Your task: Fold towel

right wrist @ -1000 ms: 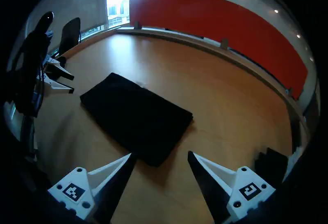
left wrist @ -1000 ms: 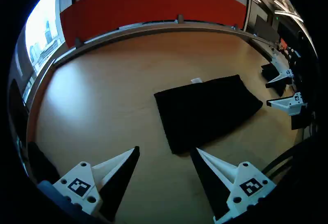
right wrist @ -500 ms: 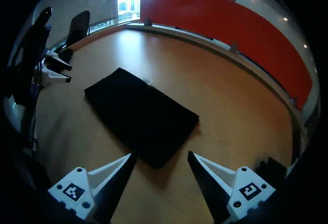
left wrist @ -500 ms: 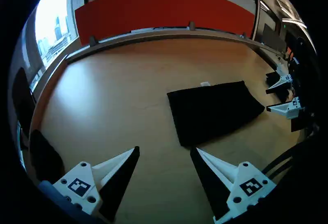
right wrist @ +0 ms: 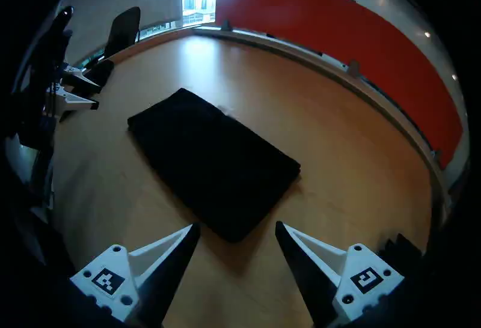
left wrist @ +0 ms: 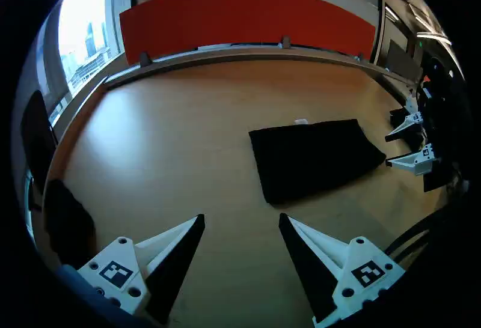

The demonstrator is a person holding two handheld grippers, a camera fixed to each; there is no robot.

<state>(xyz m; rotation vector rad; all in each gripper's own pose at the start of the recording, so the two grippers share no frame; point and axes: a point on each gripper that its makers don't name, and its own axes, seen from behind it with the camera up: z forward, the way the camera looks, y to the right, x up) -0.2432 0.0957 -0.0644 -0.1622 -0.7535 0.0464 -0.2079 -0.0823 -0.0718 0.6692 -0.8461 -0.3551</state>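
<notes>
One broad wooden surface (left wrist: 180, 136), pale grain, smooth, with a faint sheen from the window. A red partition (left wrist: 240, 15), flat and matte, runs along its far edge.

The black towel (right wrist: 210, 160) lies flat near the middle of the surface. It is soft, napped cloth in a neat rectangle, and the edges look thick, as if already doubled.

Left hand-held gripper (left wrist: 240, 241): released, nothing between its white wedge fingers, well apart from the towel. Right hand-held gripper (right wrist: 234, 247): also spread and empty, with the towel's near corner just ahead of its tips.

Over the last second the towel has slid farther off and to the right in the left gripper view. In the right gripper view it barely shifts, and its outline is unchanged. Judgement: both tools are backing away, so the fold is likely finished or paused between folds.

A small white tag (left wrist: 300, 122) peeks out at the towel's far edge.
</notes>
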